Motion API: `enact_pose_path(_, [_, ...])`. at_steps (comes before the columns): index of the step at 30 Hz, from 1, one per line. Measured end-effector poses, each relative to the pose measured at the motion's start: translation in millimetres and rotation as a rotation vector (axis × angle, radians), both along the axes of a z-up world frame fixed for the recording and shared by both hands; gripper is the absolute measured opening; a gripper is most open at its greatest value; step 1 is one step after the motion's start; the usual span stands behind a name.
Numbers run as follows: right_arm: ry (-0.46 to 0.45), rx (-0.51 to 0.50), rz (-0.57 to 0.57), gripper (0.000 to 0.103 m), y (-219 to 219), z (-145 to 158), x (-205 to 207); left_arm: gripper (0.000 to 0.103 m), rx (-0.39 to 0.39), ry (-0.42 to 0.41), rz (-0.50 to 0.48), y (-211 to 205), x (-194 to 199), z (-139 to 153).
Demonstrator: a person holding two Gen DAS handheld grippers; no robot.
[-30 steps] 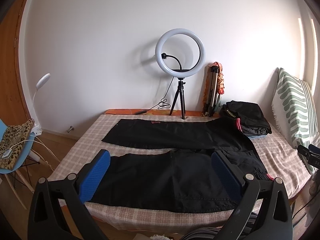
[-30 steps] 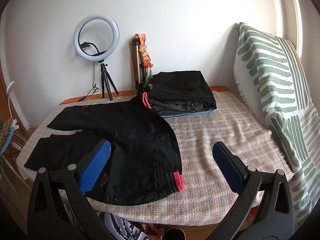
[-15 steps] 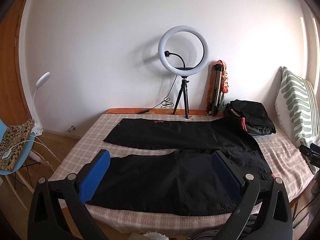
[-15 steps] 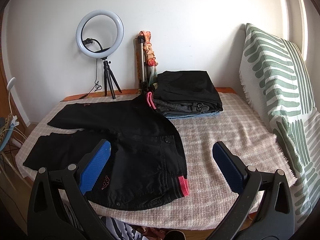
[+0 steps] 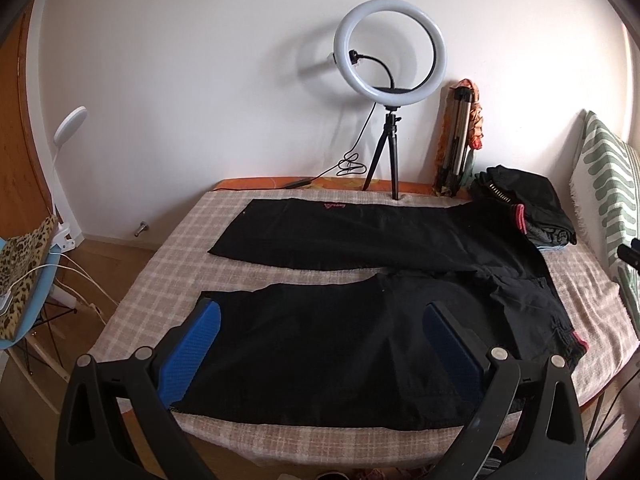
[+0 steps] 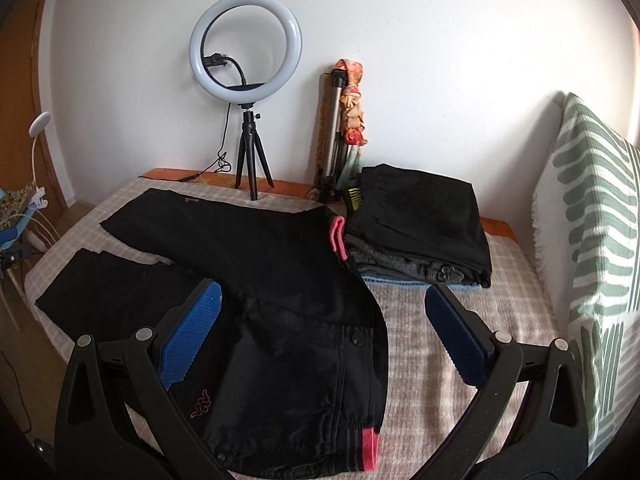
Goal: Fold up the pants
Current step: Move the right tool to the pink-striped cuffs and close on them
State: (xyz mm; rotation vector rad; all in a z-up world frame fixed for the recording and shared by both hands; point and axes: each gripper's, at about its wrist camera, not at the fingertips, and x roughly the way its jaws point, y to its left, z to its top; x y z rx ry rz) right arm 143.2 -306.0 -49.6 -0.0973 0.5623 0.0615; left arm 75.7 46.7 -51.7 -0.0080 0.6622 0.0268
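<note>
Both cams have shifted vs 1 s ago. In the left wrist view the ring light (image 5: pixel 390 50) now sits further right & higher in frame and the near trouser leg fills more of the lower frame, so the left gripper (image 5: pixel 320 348) has prob swung left & dipped closer. In the right wrist view the striped cushion (image 6: pixel 592 240) has slid toward the frame edge & the waistband looks bigger, so the right gripper (image 6: pixel 322 328) has also eased in. My read: approach phase, no fold begun yet, nothing grasped.

Nearest: left gripper is spread wide, blue pads hanging over the near leg w/ no cloth between them. Right gripper is equally wide, left pad above the hip area by the pink logo, right pad over bare checked blanket (image 6: pixel 432 360).

The black track pants (image 5: pixel 340 344) lie flat on the blanket, in front of the ring light: legs splayed in a V w/ hems toward the ring light's left, waist end to its right, pink cuffs/trim at the waistband corners. Fabric looks thin, matte, mostly smooth, some rumpling at the crotch.

Further back: folded clothes stack (image 6: pixel 420 232) right of the ring light, touching the far waistband corner. Behind it a folded tripod (image 6: pixel 334 136) leans on the wall, just right of the ring light.
</note>
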Motion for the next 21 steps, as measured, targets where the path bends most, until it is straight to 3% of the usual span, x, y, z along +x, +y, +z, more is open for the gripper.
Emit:
enact_pose_path(6, [0.075,-0.083,0.162,0.103,33.6,3.0,86.4,0.102,0.027,0.088,-0.002,22.1,43.4,-18.9])
enact_pose_path(12, [0.219,-0.186,0.310,0.103,76.0,-21.1,186.0,0.102,0.070,0.133,-0.012,26.9,87.1,-29.6])
enact_pose_path(15, [0.298,-0.218,0.333,0.103,88.2,-40.0,232.9,0.102,0.101,0.130,-0.007,25.0,109.1,-31.1])
enact_pose_path(21, [0.422,-0.259,0.318,0.103,93.2,-80.8,311.3,0.102,0.074,0.141,0.004,34.1,154.2,-36.2])
